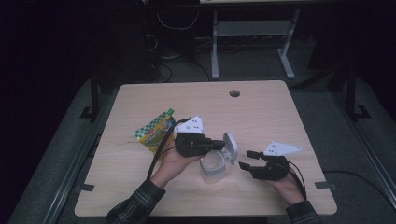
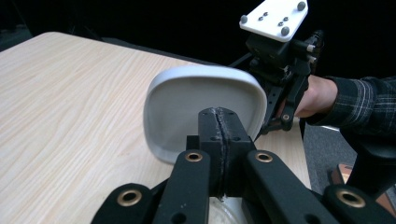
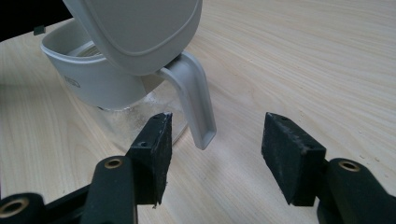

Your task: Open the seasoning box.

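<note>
I see the clear jug [image 1: 214, 167] standing near the table's [image 1: 261, 112] front edge, its grey lid [image 1: 229, 147] tipped up on edge. My left gripper [image 1: 217, 144] sits just beside the lid over the jug's rim, jaws pressed together; whether they pinch anything I cannot tell. My right gripper [image 1: 246, 159] waits just right of the jug, jaws apart and empty, the handle [image 3: 194, 102] just ahead of them. A green packet [image 1: 155, 130] lies to the left.

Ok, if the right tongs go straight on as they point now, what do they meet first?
Most likely the pitcher handle: in the right gripper view it hangs just ahead of the open right tongs, nearer the left jaw. Depth is unclear.
</note>
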A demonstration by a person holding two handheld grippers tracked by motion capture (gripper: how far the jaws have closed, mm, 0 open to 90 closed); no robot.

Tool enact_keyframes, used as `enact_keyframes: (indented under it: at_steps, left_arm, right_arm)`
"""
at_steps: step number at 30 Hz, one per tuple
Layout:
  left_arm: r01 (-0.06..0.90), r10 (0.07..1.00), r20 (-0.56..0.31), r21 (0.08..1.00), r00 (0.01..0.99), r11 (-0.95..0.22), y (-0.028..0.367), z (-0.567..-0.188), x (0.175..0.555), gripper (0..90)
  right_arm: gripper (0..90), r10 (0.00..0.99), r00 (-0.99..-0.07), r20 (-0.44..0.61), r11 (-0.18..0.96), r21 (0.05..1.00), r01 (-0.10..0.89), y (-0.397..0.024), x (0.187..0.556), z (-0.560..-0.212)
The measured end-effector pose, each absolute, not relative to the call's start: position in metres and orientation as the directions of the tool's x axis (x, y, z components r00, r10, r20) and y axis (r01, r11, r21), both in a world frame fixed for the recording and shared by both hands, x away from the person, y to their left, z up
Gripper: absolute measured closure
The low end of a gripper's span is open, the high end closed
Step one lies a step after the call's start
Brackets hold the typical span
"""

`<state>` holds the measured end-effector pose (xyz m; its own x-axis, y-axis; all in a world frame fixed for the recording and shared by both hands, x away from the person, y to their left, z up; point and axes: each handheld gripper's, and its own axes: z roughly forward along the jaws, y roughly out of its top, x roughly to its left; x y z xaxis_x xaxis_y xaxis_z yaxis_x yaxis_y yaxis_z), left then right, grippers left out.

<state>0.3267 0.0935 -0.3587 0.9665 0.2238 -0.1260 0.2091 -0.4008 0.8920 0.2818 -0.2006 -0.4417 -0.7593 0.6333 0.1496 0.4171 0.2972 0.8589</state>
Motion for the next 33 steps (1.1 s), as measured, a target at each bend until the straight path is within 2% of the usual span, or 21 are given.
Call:
enact_keyframes:
  at_steps: [17, 33]
  left_arm:
    - [0.254, 0.299, -0.137, 0.883, 0.944, -0.396, 0.127, -0.358, 0.318, 74.5]
    - [0.3, 0.365, -0.152, 0.868, 0.919, -0.395, 0.166, -0.366, 0.299, 71.7]
  right_arm:
    - [42.3, 0.637, -0.756, 0.15, 0.298, 0.856, 0.421, -0.203, 0.28, -0.443]
    - [42.2, 0.637, -0.757, 0.144, 0.303, 0.856, 0.418, -0.203, 0.278, -0.443]
